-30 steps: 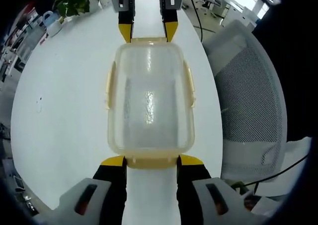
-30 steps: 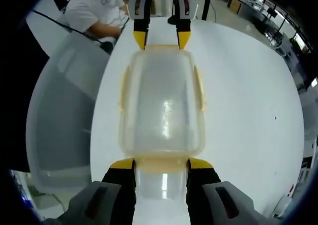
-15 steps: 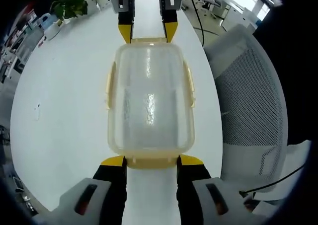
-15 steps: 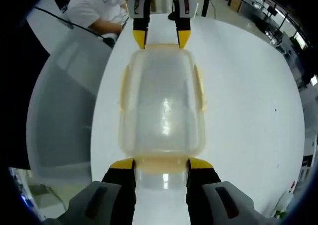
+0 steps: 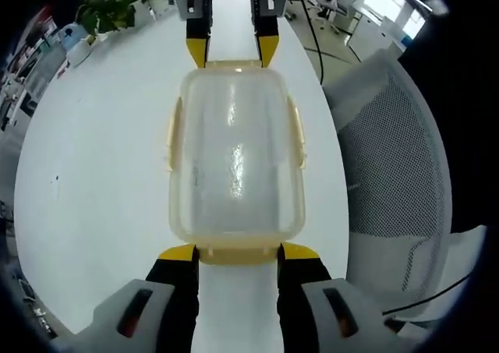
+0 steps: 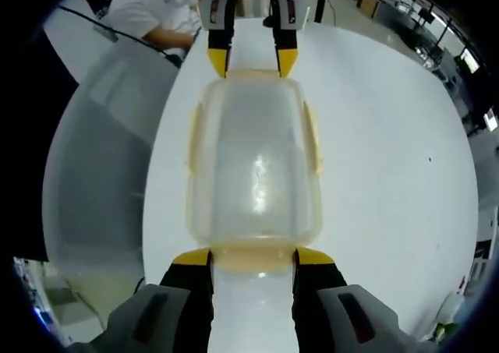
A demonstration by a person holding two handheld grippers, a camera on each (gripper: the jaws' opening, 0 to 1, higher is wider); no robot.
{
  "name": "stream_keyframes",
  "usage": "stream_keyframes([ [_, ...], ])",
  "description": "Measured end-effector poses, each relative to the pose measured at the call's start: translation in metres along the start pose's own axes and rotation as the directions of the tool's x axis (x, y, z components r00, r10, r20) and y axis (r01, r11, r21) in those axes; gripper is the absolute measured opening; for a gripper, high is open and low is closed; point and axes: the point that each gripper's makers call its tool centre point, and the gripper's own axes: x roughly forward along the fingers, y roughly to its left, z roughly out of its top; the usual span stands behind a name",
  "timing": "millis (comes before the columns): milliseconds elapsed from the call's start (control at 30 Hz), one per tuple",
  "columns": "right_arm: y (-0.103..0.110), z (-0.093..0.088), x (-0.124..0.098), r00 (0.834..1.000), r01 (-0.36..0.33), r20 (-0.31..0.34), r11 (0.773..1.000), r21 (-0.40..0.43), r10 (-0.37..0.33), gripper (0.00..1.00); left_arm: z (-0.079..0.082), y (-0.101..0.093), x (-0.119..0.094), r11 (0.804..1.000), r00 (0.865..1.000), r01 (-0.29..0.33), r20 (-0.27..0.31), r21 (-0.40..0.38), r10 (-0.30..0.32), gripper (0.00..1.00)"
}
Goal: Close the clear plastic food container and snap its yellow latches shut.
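The clear plastic food container (image 5: 235,154) sits centre frame; both spread grippers, left gripper (image 5: 237,252) and right gripper (image 6: 253,256), straddle its end latches, and uneven pressing could skid it across the white table (image 5: 93,158).

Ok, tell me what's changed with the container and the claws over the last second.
Nothing about them visibly changed. The container sits lid-on between the left claw at one end and the right claw at the other, jaws flanking the end latches. The background drifts slightly, which looks like camera motion.
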Motion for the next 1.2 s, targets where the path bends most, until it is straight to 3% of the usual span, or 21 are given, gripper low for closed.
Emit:
stream_keyframes([
  [567,0.0,-0.025,-0.002,1.0,-0.01,-0.001,1.0,0.01,0.01,0.37,0.024,0.001,0.01,1.0,1.0,0.008,-0.012,0.003,-0.008,0.38],
  [1200,0.0,-0.045,-0.003,1.0,-0.019,-0.006,1.0,0.017,0.019,0.37,0.039,0.002,0.021,1.0,1.0,0.023,-0.02,-0.004,-0.023,0.38],
])
